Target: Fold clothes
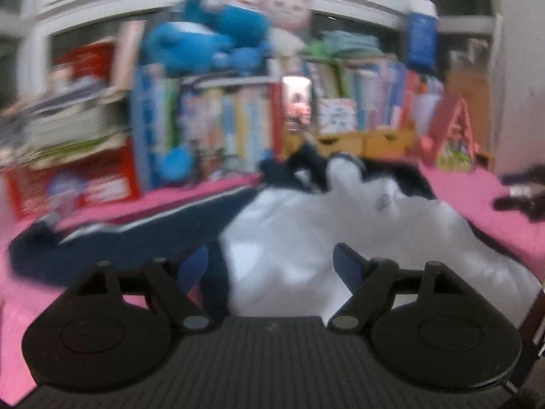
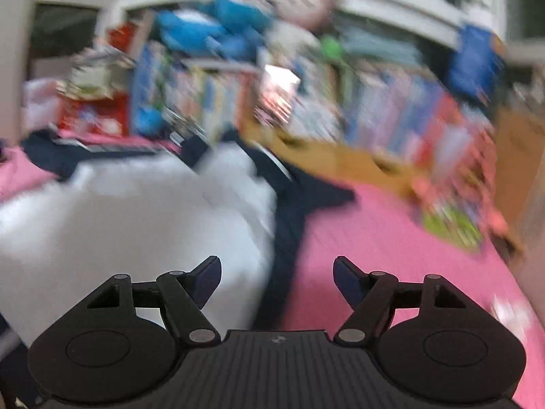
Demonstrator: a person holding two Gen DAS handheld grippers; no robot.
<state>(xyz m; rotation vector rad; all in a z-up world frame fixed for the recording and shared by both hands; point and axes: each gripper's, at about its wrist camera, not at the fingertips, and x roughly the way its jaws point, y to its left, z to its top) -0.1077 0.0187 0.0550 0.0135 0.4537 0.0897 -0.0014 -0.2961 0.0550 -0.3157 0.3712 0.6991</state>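
Garment (image 1: 306, 225), white w/ navy sleeves, lies rumpled on pink counter (image 1: 477, 197), looks soft, light & floppy, so prob. pinch hem/sleeve edges; left tool (image 1: 269, 266) & right tool (image 2: 277, 277) both spread apart, empty.

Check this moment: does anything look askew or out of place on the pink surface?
The white and navy garment lies rumpled and unfolded on the pink cover, one navy sleeve flung out sideways. Both views are blurred; nothing looks spilled or damaged.

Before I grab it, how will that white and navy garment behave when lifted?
The white and navy garment lies rumpled on the pink surface, so it is likely floppy and will sag. It probably weighs little. The long navy sleeve may trail.
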